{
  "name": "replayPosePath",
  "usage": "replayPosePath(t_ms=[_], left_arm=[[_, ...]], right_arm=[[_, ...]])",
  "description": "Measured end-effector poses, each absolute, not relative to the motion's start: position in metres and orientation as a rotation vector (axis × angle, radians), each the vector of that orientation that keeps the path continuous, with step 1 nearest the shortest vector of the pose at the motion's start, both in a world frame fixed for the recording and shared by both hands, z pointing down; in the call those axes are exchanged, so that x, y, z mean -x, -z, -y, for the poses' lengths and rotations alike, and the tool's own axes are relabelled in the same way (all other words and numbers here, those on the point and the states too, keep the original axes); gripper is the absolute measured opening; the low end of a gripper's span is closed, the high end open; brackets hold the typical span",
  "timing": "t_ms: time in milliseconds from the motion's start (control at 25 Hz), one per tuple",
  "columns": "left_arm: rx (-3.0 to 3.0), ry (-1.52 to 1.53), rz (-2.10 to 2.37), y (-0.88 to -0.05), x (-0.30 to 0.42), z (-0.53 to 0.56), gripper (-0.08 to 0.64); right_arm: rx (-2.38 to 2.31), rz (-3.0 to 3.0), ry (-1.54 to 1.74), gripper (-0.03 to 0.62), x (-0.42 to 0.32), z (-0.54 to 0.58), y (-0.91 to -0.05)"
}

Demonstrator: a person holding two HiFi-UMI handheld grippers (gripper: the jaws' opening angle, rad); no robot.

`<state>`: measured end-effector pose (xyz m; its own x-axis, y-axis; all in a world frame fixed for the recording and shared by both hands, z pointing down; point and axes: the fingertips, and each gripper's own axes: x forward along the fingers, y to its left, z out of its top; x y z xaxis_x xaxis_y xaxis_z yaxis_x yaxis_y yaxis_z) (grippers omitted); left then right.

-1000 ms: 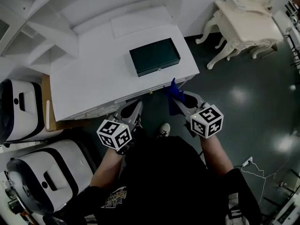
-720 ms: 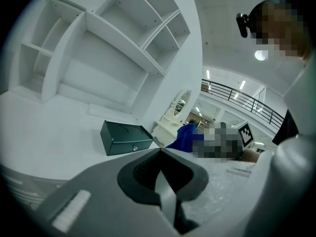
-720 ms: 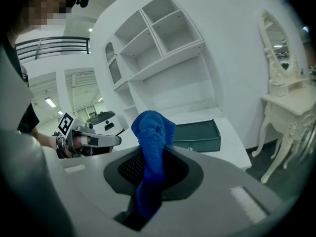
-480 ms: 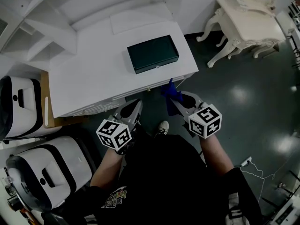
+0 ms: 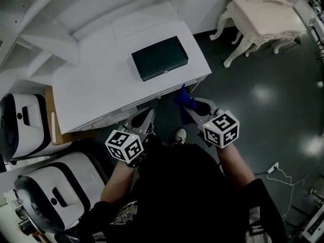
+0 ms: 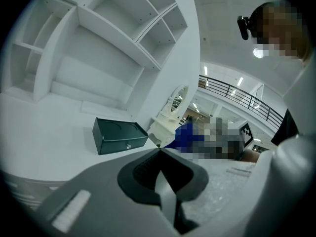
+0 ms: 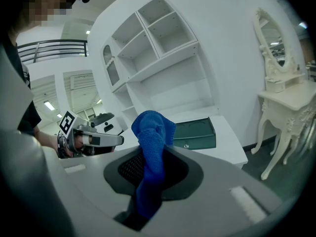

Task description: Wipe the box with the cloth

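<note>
We note the dark green box [image 5: 160,58] lying closed on the white table [image 5: 96,90], toward its right side, clasp facing us; right gripper [image 5: 187,104] is held just off the table's near edge, jaws clamped on the blue cloth [image 7: 150,142], which sticks up past their tips; cloth is well apart from box; left gripper [image 5: 144,118] sits alongside, also near that edge, jaws pressed together, nothing between.
</note>
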<state>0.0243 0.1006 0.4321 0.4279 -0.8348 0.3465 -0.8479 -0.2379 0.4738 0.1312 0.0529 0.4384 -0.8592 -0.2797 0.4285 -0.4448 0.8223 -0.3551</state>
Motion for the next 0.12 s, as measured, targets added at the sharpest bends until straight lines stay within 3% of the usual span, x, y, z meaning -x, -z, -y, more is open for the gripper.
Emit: replayPosePath(t_ms=[120], left_arm=[[-2.086,-0.026,1.406,-0.4318,-0.0272,-0.0977,0.0]], right_arm=[[-0.548,2.647,-0.644,0.091,-0.1327,-0.0503,-0.4394]])
